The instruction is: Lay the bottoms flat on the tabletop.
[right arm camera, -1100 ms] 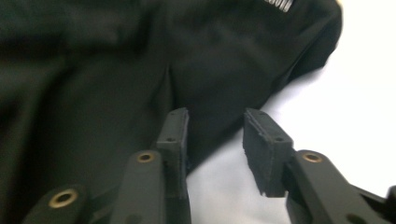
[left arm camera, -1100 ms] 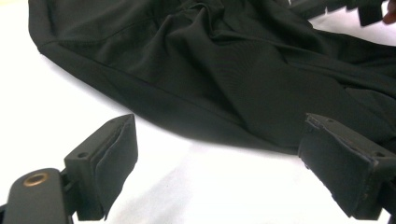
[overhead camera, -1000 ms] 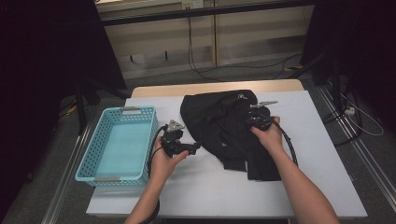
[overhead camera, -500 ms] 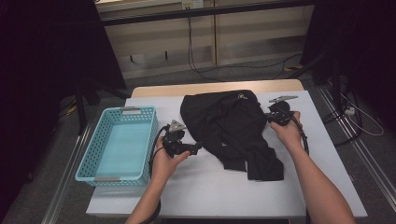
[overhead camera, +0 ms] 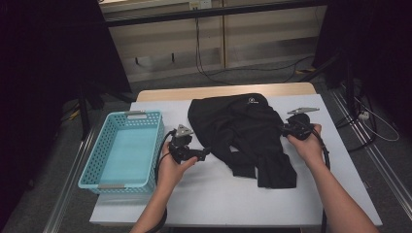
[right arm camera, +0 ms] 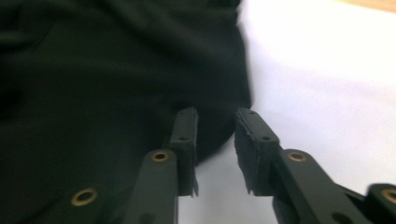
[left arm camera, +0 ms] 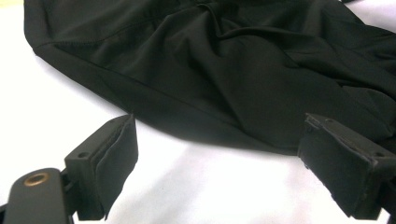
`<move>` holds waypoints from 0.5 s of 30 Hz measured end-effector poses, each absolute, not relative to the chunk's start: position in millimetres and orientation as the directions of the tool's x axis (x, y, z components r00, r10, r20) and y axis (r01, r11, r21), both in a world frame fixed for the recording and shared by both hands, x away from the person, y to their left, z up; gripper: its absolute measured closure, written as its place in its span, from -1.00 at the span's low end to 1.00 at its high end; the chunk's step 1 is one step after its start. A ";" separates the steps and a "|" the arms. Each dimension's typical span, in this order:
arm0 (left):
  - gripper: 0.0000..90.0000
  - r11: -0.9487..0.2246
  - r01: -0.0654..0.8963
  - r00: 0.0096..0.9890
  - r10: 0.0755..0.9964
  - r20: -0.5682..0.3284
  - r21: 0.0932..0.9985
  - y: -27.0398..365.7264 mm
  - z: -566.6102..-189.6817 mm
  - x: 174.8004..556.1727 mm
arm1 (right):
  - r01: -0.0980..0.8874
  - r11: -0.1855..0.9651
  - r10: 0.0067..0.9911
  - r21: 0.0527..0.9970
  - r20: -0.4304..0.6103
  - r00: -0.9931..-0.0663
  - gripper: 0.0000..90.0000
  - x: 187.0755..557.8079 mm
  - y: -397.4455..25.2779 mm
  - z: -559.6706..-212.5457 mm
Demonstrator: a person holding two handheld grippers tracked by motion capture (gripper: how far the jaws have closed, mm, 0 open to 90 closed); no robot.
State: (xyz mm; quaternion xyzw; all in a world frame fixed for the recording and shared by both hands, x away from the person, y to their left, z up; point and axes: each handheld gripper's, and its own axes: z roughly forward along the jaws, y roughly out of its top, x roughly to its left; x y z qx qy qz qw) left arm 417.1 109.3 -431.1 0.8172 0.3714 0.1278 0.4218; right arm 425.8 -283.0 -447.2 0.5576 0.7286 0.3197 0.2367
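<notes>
Right gripper (overhead camera: 285, 128) slid outward from middle of black garment (overhead camera: 243, 131) to its right edge over past second; jaws narrowly parted there, hem just at tips, nothing pinched. Left gripper (overhead camera: 204, 153) stayed put near garment's left edge, jaws spread wide, empty. Garment lay crumpled mid-table (overhead camera: 209, 194), right of blue basket (overhead camera: 92, 170). Judged: both grippers lined up to grab opposite edges; grasp not yet made.

High view: fixed above the person's edge of the bench (overhead camera: 233, 194), facing forward and down, far enough to take in the whole top. Left gripper view: low, close behind its fingers (left arm camera: 109, 163), facing the black garment (left arm camera: 224, 70). Right gripper view: very near, at the garment's opposite edge. All three share garment and white benchtop.
</notes>
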 end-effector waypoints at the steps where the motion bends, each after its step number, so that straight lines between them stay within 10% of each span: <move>1: -0.72 -0.368 0.499 0.691 0.715 -0.104 0.784 109.3 -431.1 417.1 | 0.666 0.173 0.963 0.726 0.016 -0.268 0.46 421.9 -282.3 -448.8; 11: -0.72 -0.381 0.493 0.701 0.706 -0.098 0.782 105.4 -431.1 417.2 | 0.662 0.167 0.961 0.731 0.029 -0.275 0.43 423.8 -263.3 -462.0; 15: -0.72 -0.378 0.494 0.699 0.708 -0.100 0.783 105.7 -432.7 417.8 | 0.660 0.182 0.956 0.729 0.025 -0.292 0.98 425.1 -256.3 -461.2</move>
